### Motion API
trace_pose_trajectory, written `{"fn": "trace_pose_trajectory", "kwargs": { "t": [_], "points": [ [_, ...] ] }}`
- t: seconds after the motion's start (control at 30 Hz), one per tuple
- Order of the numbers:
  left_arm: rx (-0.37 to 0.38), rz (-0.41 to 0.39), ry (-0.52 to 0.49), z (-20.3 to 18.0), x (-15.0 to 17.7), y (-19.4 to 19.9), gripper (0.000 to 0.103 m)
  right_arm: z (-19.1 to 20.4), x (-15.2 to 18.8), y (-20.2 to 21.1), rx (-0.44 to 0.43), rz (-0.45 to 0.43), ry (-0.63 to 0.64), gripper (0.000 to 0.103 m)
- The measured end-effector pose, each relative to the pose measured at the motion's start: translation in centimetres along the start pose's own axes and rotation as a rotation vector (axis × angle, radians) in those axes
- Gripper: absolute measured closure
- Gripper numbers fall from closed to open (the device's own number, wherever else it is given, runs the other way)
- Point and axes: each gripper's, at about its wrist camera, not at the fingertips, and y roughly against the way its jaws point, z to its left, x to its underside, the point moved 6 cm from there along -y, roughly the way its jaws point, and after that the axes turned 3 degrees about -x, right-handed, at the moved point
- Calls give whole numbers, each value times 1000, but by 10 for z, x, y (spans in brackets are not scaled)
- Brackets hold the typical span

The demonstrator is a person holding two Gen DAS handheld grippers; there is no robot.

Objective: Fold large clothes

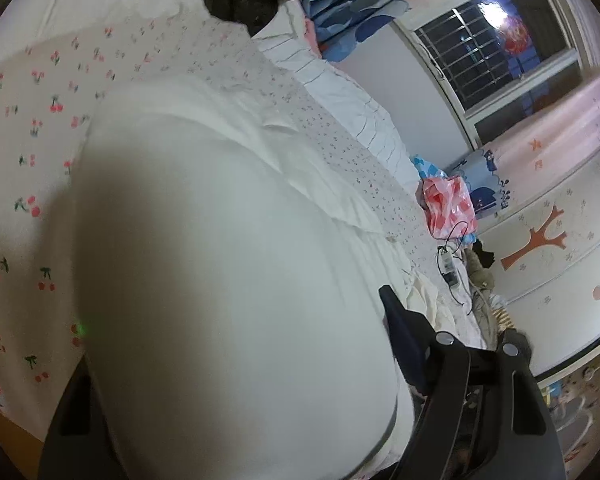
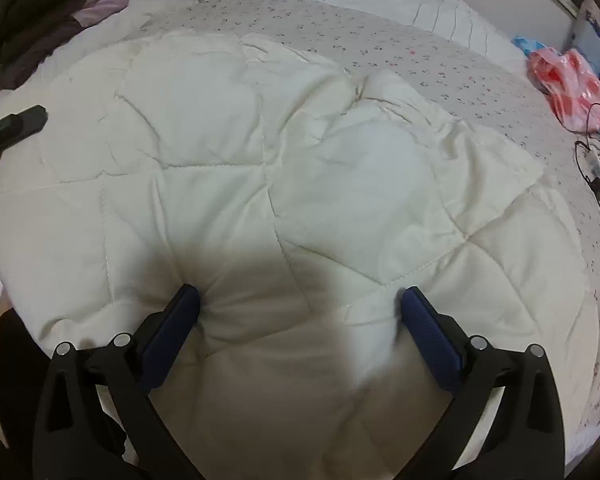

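White quilt lies between the wide-open right hand-held gripper; left hand-held gripper apparently clamps a fold. Smooth toward twelve o'clock.

A home bedroom: a bed spread with floral sheets and a white quilt, a barred window hung with pink patterned curtains, and a wardrobe painted with a tree design.
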Motion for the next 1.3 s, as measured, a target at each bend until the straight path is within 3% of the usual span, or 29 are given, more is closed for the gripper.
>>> {"fn": "trace_pose_trajectory", "kwargs": {
  "t": [0.1,0.13,0.2,0.27,0.4,0.5,0.6,0.77,1.1,1.3],
  "points": [
    [-19,-10,-31,-5,0,2,29,-11,-20,26,6,-134,-44,6],
    [-26,-13,-37,-6,-1,3,29,-16,-21,23,-1,-130,-57,6],
    [-46,-24,-58,-10,-1,4,29,-17,-18,-10,2,-34,-41,6],
    [-68,-42,-106,-22,0,7,29,-12,-13,-23,28,-72,20,6],
    [-115,-76,-181,-43,-1,12,29,-14,-19,-20,-4,-64,10,6],
    [-141,-96,-226,-56,-2,18,29,-10,-10,2,-46,-87,-5,6],
    [-168,-113,-283,-70,-2,22,29,-5,-3,11,-35,-108,27,6],
    [-181,-151,-346,-101,3,27,29,-5,5,6,-48,-90,64,6],
    [-174,-191,-474,-158,16,35,29,0,31,37,-90,-121,92,7],
    [-118,-190,-498,-187,18,34,29,-39,46,90,35,-241,69,7]
  ]
}}
